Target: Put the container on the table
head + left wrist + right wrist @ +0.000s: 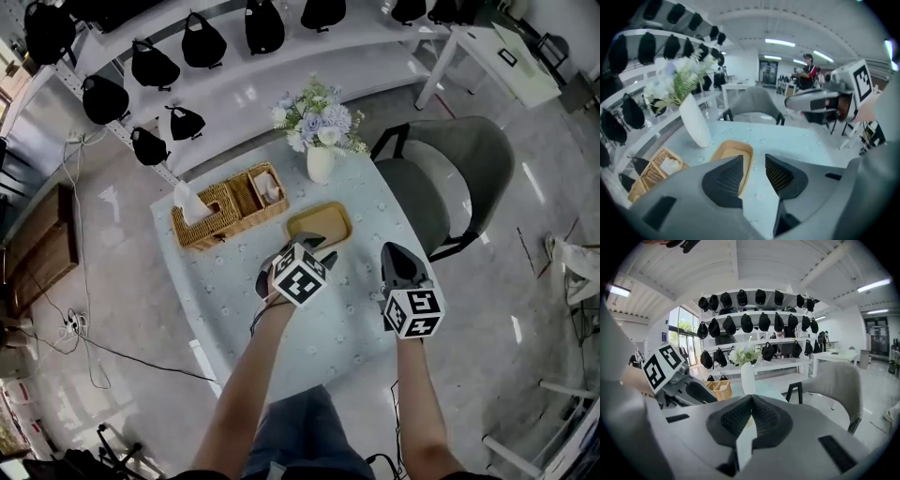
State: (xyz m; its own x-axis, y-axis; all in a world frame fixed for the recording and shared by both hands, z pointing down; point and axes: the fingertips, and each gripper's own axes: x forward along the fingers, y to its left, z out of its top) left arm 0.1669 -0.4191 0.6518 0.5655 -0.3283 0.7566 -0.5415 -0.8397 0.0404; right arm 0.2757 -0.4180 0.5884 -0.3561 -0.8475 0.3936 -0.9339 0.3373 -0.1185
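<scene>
The container, a shallow tan tray (319, 225), lies flat on the pale table (356, 323), just in front of the white vase. My left gripper (317, 247) hovers over the tray's near edge, open, with nothing between its fingers. The left gripper view shows the tray (731, 149) on the table (801, 140) below and beyond the spread left gripper (753, 161). My right gripper (398, 255) hangs to the tray's right above the table edge. Its jaws are shut, pads together, with nothing seen between them (751, 399).
A white vase of flowers (320, 161) stands behind the tray, and a wicker basket (230, 202) with tissues sits to its left. A grey chair (450, 183) is at the table's right side. Shelves of black caps (155, 66) line the back wall.
</scene>
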